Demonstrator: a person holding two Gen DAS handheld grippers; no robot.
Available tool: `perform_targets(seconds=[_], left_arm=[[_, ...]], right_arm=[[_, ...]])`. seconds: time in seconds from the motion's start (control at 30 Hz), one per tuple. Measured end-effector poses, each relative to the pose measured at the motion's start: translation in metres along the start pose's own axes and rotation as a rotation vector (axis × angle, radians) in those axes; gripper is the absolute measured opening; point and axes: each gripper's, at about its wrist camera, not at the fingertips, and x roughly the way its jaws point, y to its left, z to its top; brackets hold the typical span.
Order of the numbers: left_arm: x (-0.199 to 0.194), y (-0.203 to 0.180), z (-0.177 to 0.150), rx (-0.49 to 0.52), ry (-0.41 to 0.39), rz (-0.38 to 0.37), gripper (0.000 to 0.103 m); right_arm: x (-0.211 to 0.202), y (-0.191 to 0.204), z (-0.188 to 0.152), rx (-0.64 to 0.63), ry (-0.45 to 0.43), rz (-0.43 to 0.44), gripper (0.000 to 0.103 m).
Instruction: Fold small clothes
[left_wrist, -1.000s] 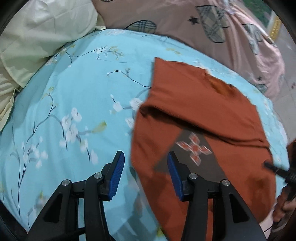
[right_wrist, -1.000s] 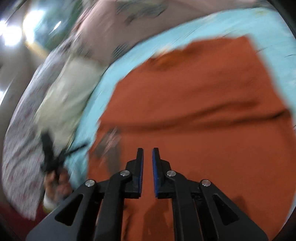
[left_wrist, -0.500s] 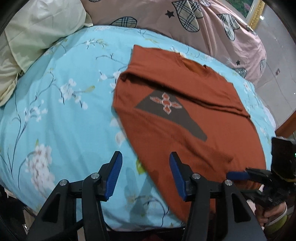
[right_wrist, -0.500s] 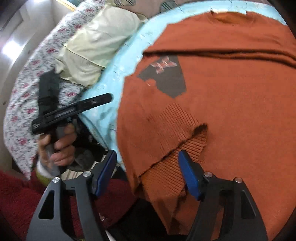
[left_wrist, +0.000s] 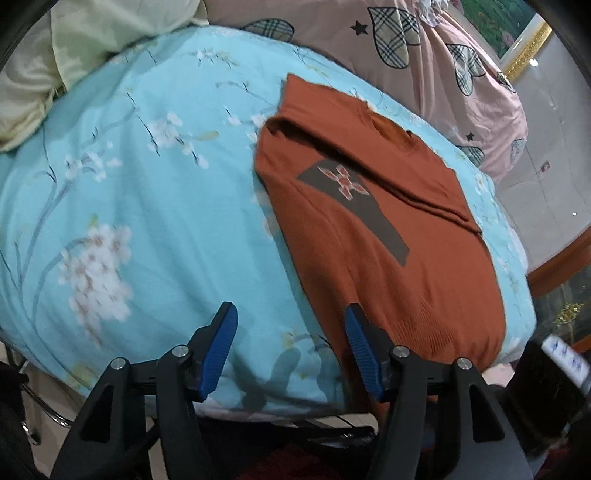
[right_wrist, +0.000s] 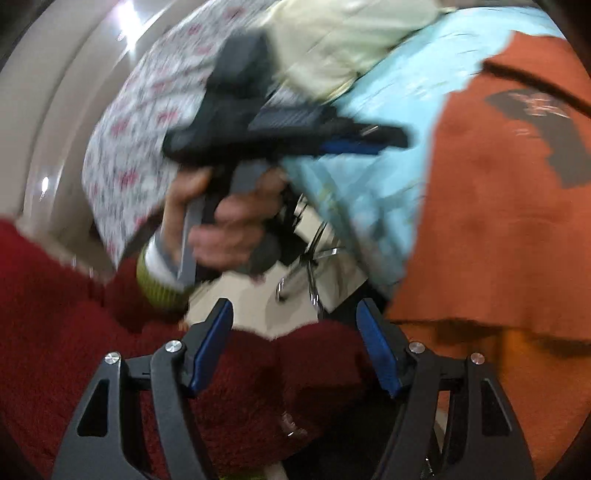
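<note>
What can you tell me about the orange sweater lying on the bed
The orange sweater is a fine rust-colored knit with a ribbed hem and a dark gray patch bearing a red and white cross motif. It lies flat on the light blue floral bedsheet, its upper part folded over with the neckline showing, its hem draping over the near edge. Neither gripper touches it.

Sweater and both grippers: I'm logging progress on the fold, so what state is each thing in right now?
rust sweater: flat on the bed, top part folded over, hem hanging over the near edge, not gripped.
left gripper: open, empty, over the bed's near edge, beside the sweater's hem.
right gripper: open, empty, off the bed; view blurred.
floral bedsheet: spread out, lightly wrinkled.
</note>
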Motion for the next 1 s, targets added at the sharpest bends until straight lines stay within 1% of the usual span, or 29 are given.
perform_targets(seconds=[0.03,0.07,0.13,0.2,0.27,0.33,0.43,0.5,0.57,0.6,0.67,0.73,0.83,0.9,0.93,1.0], left_arm=[[0.001,-0.002,-0.002,0.000,0.007,-0.016,0.064],[0.002,-0.003,-0.003,0.002,0.010,-0.028,0.065],[0.003,-0.006,-0.004,0.003,0.009,-0.037,0.066],[0.003,-0.009,-0.003,0.003,0.004,-0.045,0.066],[0.003,-0.010,-0.001,0.001,0.002,-0.052,0.066],[0.005,-0.010,0.002,0.001,0.002,-0.045,0.066],[0.005,-0.007,0.006,-0.007,0.000,-0.031,0.066],[-0.001,-0.003,0.007,-0.017,-0.013,-0.030,0.066],[-0.010,0.001,0.008,-0.023,-0.030,-0.019,0.066],[-0.014,0.004,0.009,-0.026,-0.036,-0.015,0.066],[-0.022,0.011,0.009,-0.035,-0.044,-0.014,0.066],[-0.026,0.014,0.008,-0.038,-0.045,-0.019,0.067],[-0.023,0.013,0.005,-0.023,-0.026,-0.037,0.072],[-0.016,0.009,0.003,-0.004,-0.005,-0.046,0.072],[-0.013,0.007,0.002,0.004,0.004,-0.051,0.073],[-0.003,0.002,0.002,0.011,0.023,-0.061,0.075]], right_arm=[[0.005,0.004,-0.002,-0.019,0.026,-0.005,0.071],[0.005,0.005,-0.004,-0.023,0.026,-0.014,0.071],[-0.008,-0.001,-0.005,0.012,-0.022,-0.052,0.071],[-0.027,-0.018,-0.008,0.096,-0.091,-0.110,0.071],[-0.038,-0.037,-0.014,0.171,-0.123,-0.178,0.071],[-0.038,-0.056,-0.018,0.238,-0.124,-0.220,0.071],[-0.031,-0.071,-0.014,0.291,-0.188,-0.256,0.071],[-0.020,-0.072,-0.006,0.284,-0.230,-0.266,0.073],[-0.010,-0.057,0.001,0.199,-0.264,-0.268,0.074],[-0.001,-0.047,0.005,0.138,-0.255,-0.246,0.074],[0.021,-0.024,0.012,0.019,-0.186,-0.187,0.074],[0.043,-0.001,0.011,-0.088,-0.096,-0.104,0.074],[0.069,0.027,0.002,-0.213,0.039,-0.037,0.074],[0.071,0.033,-0.005,-0.236,0.086,-0.018,0.074],[0.067,0.032,-0.009,-0.226,0.092,-0.009,0.074],[0.051,0.024,-0.012,-0.176,0.072,-0.008,0.074]])
